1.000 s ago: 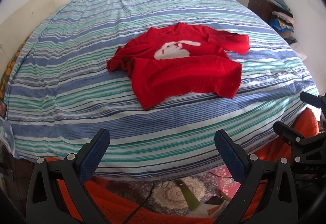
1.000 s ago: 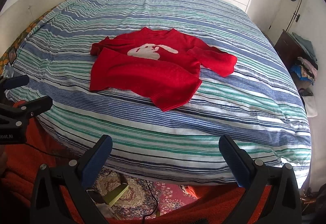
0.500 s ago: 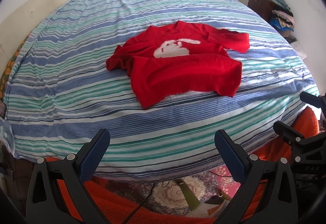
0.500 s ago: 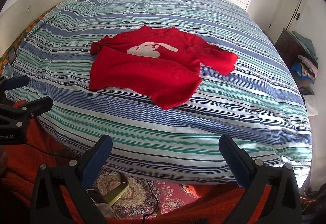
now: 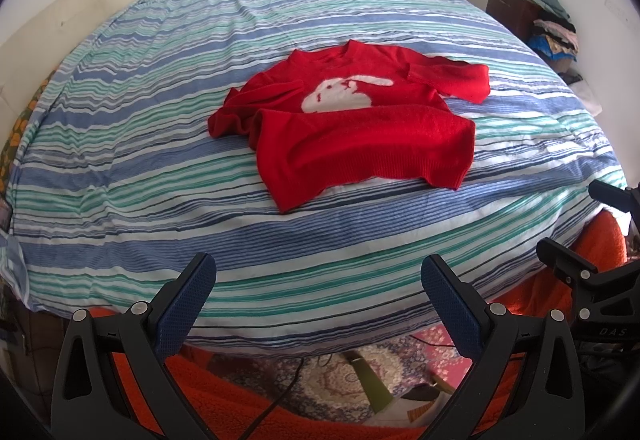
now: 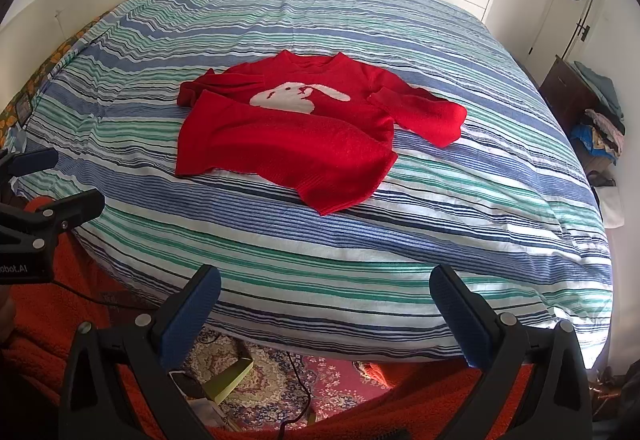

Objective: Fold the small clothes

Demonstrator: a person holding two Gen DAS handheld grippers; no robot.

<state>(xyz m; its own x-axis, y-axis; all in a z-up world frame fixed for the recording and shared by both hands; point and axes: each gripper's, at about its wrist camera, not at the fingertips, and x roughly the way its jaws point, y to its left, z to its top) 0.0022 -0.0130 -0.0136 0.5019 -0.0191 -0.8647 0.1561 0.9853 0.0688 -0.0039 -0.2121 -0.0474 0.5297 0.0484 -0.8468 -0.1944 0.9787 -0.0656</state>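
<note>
A small red sweater (image 5: 360,128) with a white rabbit on its chest lies on the striped bed, neck away from me, hem rumpled, both sleeves out to the sides. It also shows in the right wrist view (image 6: 296,136). My left gripper (image 5: 318,280) is open and empty, held off the bed's near edge, well short of the sweater. My right gripper (image 6: 326,292) is open and empty too, beside the left one. Each gripper shows at the edge of the other's view: the right gripper (image 5: 592,240) and the left gripper (image 6: 44,184).
The bed (image 5: 140,120) has a blue, green and white striped cover. A dark cabinet (image 6: 568,88) piled with clothes stands at the right wall. A patterned rug (image 6: 256,380), a cable and orange fleece lie below the bed edge. White wardrobe doors are behind.
Both grippers have shifted very slightly; the sweater sits a touch lower in the views. Nothing was grasped or moved.
</note>
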